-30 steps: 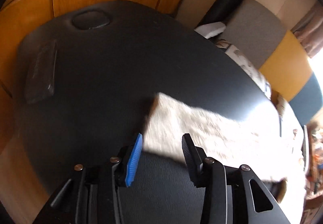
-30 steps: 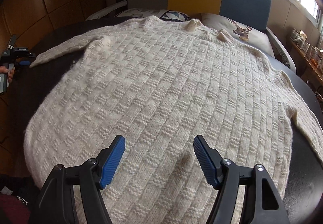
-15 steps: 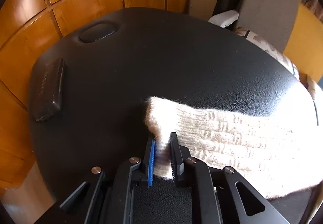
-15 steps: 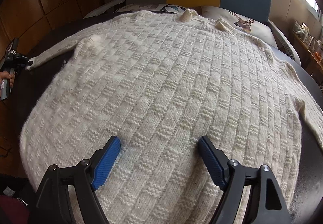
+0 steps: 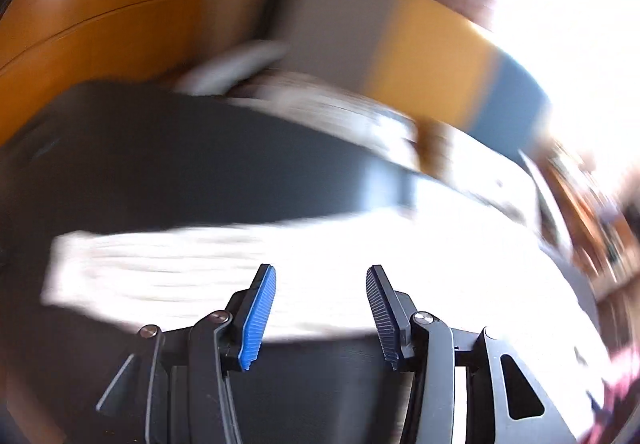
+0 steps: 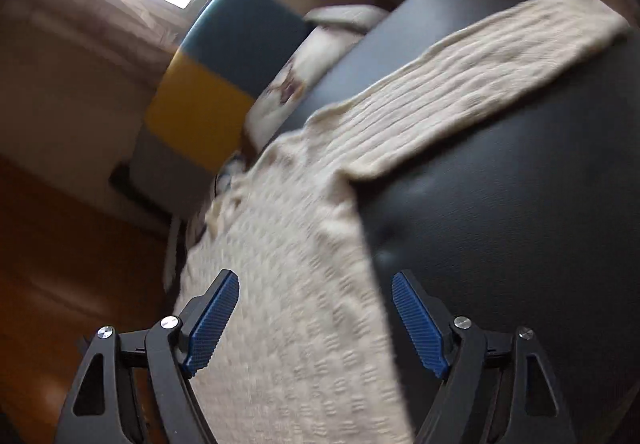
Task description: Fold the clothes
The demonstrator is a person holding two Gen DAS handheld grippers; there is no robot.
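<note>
A cream knitted sweater [image 6: 304, 284] lies spread on the black padded table [image 6: 500, 204]. In the right wrist view its right sleeve [image 6: 480, 72] stretches out to the upper right over the black surface. My right gripper [image 6: 316, 308] is open, hovering over the sweater's right side edge. In the blurred left wrist view the left sleeve [image 5: 192, 268] lies flat across the table [image 5: 180, 164]. My left gripper [image 5: 320, 296] is open and empty just over the sleeve.
A sofa with grey, yellow and blue back panels [image 6: 200, 100] [image 5: 420, 44] stands behind the table, with patterned cushions [image 6: 304, 60] on it. Wood panelling [image 5: 100, 4] lines the left wall. A bright window [image 5: 580, 24] is at the right.
My left gripper was shut on the sleeve cuff half a second ago; now it is open and has swung right. My right gripper has swung toward the sweater's right side and sleeve.
</note>
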